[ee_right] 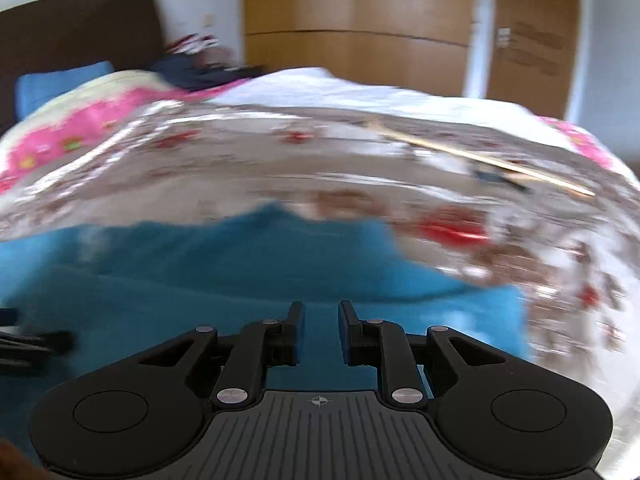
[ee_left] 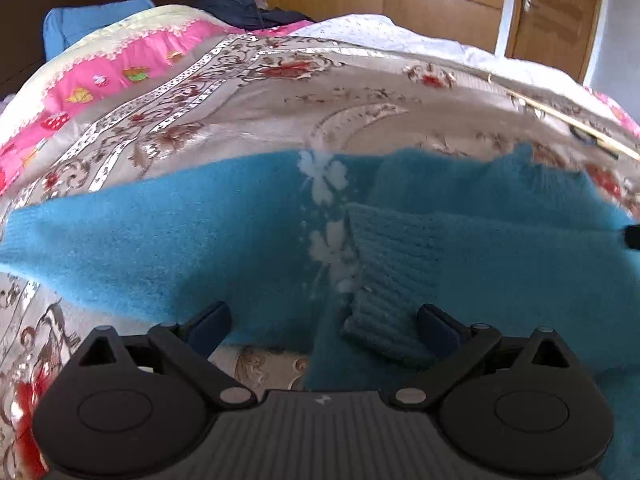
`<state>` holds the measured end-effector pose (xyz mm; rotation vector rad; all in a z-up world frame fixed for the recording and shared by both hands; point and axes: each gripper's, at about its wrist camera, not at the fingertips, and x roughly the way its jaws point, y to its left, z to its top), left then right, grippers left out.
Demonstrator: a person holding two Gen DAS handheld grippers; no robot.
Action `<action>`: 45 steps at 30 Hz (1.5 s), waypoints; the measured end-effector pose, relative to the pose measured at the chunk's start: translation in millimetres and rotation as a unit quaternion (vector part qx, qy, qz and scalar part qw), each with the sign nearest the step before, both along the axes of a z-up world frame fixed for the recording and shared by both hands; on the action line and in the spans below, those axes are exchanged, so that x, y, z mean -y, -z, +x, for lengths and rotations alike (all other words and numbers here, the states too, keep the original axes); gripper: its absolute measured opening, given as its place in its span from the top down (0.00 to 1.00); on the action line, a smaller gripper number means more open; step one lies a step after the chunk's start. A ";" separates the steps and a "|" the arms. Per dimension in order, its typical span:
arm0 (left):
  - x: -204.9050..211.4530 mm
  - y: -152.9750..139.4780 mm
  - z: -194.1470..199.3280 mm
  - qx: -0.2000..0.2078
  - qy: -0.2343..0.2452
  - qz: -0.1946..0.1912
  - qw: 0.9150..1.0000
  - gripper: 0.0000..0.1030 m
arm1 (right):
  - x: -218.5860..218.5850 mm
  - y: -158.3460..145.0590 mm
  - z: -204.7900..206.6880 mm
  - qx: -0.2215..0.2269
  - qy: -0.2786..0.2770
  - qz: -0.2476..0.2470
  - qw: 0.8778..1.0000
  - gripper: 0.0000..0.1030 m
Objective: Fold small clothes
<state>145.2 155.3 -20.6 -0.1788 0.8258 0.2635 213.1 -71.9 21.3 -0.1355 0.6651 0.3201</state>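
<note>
Sweater (ee_left: 160,248) lies on the bedspread (ee_left: 280,120); left gripper (ee_left: 324,322) jaws spread, right gripper (ee_right: 320,316) jaws narrowly parted, empty.

A: There's the blue sweater (ee_left: 160,248), fuzzy knit, spread flat across the floral bedspread (ee_left: 248,112).

B: White flower motifs run down its middle, and a sleeve is folded in over the body, ribbed cuff (ee_left: 380,300) pointing toward the near edge.

A: From the right wrist view it's blurred, blue fabric lying flat.
</note>
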 end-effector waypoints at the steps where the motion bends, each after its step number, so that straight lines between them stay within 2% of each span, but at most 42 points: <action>1: -4.4 -4.8 -5.4 0.010 -0.006 -0.013 1.000 0.00 | -15.7 -4.3 -1.8 -0.004 -0.019 0.004 1.000 0.81; 4: -29.7 -20.1 -33.1 0.047 -0.042 -0.048 0.997 0.00 | -63.6 -19.4 -14.3 -0.004 -0.089 0.012 0.996 0.80; 5: -39.2 -23.7 -43.5 0.056 -0.057 -0.054 0.995 0.00 | -82.6 -24.2 -19.6 0.000 -0.118 0.007 0.993 0.76; 9: -80.3 -30.5 -86.9 0.080 -0.113 -0.070 0.988 0.00 | -160.3 -31.2 -31.8 -0.002 -0.224 -0.004 0.975 0.72; 13: -118.3 -30.4 -120.4 0.092 -0.150 -0.073 0.982 0.00 | -248.2 -29.0 -49.5 -0.007 -0.323 -0.027 0.946 0.66; 17: -148.2 -26.7 -141.9 0.093 -0.175 -0.072 0.978 0.00 | -324.7 -11.9 -63.9 -0.030 -0.391 -0.050 0.919 0.63; 23: -172.1 -11.6 -158.2 0.083 -0.195 -0.072 0.975 0.00 | -401.0 20.4 -82.8 -0.036 -0.451 -0.097 0.887 0.59; 25: -178.6 -5.4 -161.5 0.075 -0.199 -0.077 0.974 0.00 | -418.4 29.3 -89.4 -0.027 -0.460 -0.111 0.881 0.58; 29: -183.5 1.3 -168.1 0.070 -0.208 -0.085 0.972 0.00 | -445.3 45.1 -98.2 -0.012 -0.468 -0.126 0.875 0.43; 31: -185.3 4.1 -170.7 0.065 -0.215 -0.085 0.971 0.00 | -453.7 49.3 -104.1 0.000 -0.477 -0.136 0.868 0.44; 33: -185.7 5.4 -173.3 0.062 -0.216 -0.087 0.971 0.00 | -461.6 51.2 -104.6 0.011 -0.470 -0.142 0.871 0.53; 35: -183.2 2.7 -174.9 0.062 -0.214 -0.082 0.971 0.00 | -463.4 47.3 -91.7 -0.007 -0.438 -0.129 0.890 0.86; 36: -181.9 0.9 -175.2 0.064 -0.211 -0.080 0.972 0.00 | -461.2 43.1 -83.4 -0.022 -0.425 -0.115 0.898 0.92; 38: -176.0 -4.5 -173.7 0.069 -0.204 -0.072 0.974 0.00 | -449.6 30.0 -71.3 -0.035 -0.406 -0.081 0.910 0.94; 41: -161.7 -14.4 -165.9 0.079 -0.179 -0.065 0.979 0.00 | -414.0 -2.9 -56.9 -0.026 -0.377 -0.024 0.926 0.94; 45: -133.3 -33.4 -149.1 0.097 -0.128 -0.055 0.985 0.00 | -332.8 -56.4 -33.2 -0.027 -0.319 0.081 0.944 0.94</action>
